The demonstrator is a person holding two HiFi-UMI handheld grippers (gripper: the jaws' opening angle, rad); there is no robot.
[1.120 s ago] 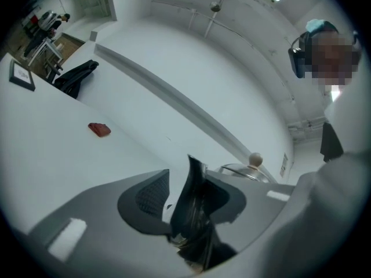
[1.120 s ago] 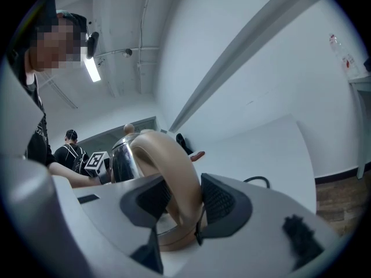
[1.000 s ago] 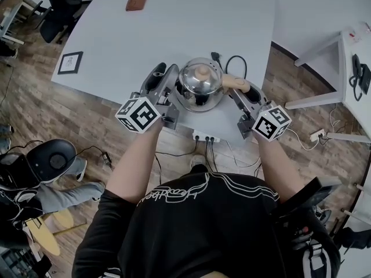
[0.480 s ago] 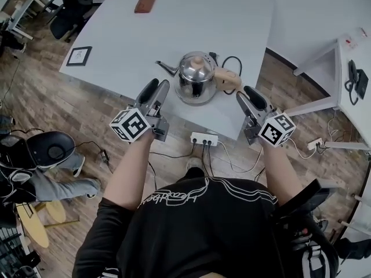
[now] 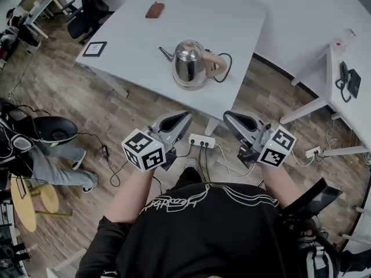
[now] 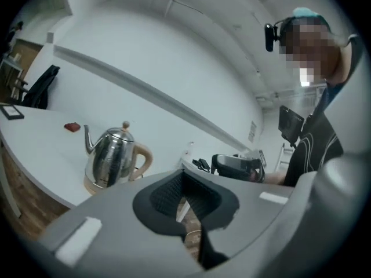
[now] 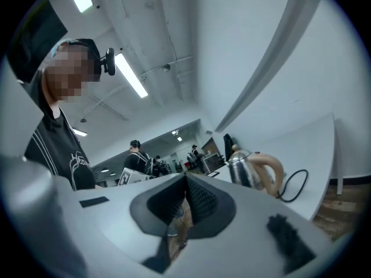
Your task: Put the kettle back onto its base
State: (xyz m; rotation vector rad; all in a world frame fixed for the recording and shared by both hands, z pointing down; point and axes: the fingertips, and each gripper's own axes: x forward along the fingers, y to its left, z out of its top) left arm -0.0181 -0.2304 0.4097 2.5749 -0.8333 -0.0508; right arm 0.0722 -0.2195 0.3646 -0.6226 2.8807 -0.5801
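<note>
The steel kettle (image 5: 188, 62) with a tan handle stands upright on its round base (image 5: 189, 86) near the front edge of the white table (image 5: 133, 33). Both grippers are drawn back off the table, over the floor, well short of the kettle. My left gripper (image 5: 184, 116) is shut, with nothing between its jaws. My right gripper (image 5: 227, 117) is shut and empty too. The left gripper view has the kettle (image 6: 110, 155) beyond the closed left gripper (image 6: 182, 184). In the right gripper view the kettle (image 7: 246, 169) stands beyond the closed right gripper (image 7: 186, 190).
A black cable (image 5: 225, 68) loops from the base over the table edge. A power strip (image 5: 201, 140) lies on the wooden floor below. A brown case (image 5: 154, 10) and a framed card (image 5: 94, 48) lie on the table. A side desk (image 5: 345, 68) stands right, a chair (image 5: 93, 4) far left.
Both grippers left the kettle's sides and drew back off the table toward the person. Their jaws went from open to shut. The kettle stayed on its base.
</note>
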